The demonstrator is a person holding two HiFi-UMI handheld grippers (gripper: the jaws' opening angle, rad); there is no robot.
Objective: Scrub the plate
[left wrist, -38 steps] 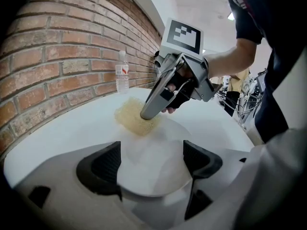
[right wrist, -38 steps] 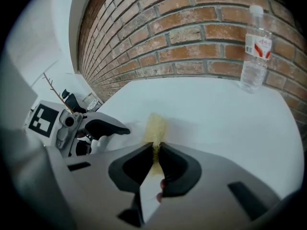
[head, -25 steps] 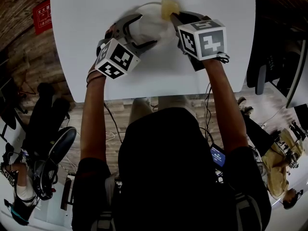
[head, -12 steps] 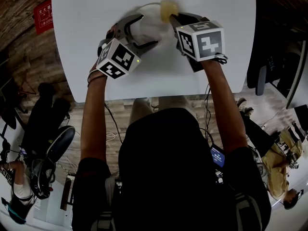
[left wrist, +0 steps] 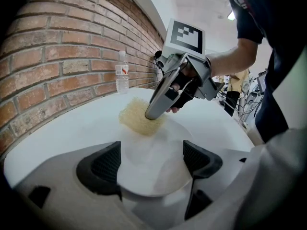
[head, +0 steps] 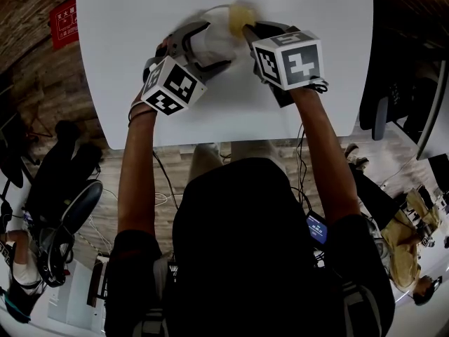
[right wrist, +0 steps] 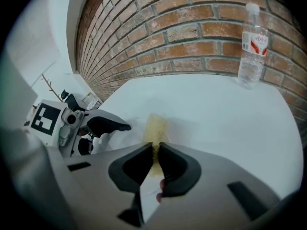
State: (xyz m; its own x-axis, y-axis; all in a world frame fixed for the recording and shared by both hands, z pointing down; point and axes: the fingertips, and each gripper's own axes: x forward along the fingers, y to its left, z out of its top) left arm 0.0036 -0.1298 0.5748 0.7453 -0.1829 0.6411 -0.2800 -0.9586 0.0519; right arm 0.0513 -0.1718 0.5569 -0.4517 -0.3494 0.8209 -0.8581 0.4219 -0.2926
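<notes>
Left gripper view: the left gripper [left wrist: 151, 161], jaws wide, holds the white plate [left wrist: 160, 145] by its near rim on the table [left wrist: 72, 128]. The right gripper [right wrist: 156, 150], pinching a yellow sponge [left wrist: 136, 121], presses it on the plate's far edge.

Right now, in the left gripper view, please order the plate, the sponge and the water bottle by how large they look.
1. plate: largest, though it is nearest the camera.
2. sponge: middle.
3. water bottle: smallest, but farthest away, so its true size is unsure.
</notes>
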